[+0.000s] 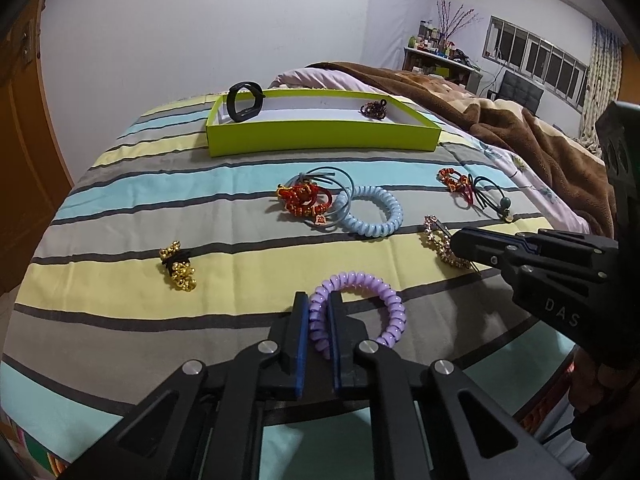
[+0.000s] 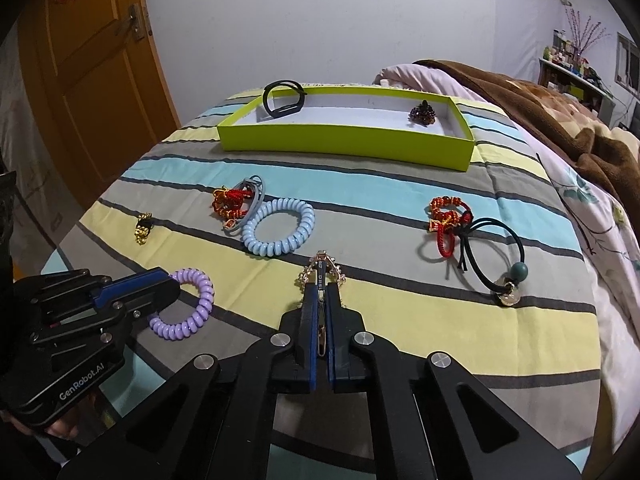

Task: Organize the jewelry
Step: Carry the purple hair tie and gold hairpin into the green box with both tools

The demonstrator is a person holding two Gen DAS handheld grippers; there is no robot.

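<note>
Purple coil hair tie (image 1: 362,304) is sitting clamped in the left gripper (image 1: 319,300), the right gripper (image 2: 320,292) pinching the gold rhinestone hair clip (image 2: 320,270) ahead, which risks slipping sideways from so thin a hold.

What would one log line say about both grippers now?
left gripper: shut on purple spiral hair tie | right gripper: shut on gold jewelled hair clip | green cardboard tray: not reached
</note>
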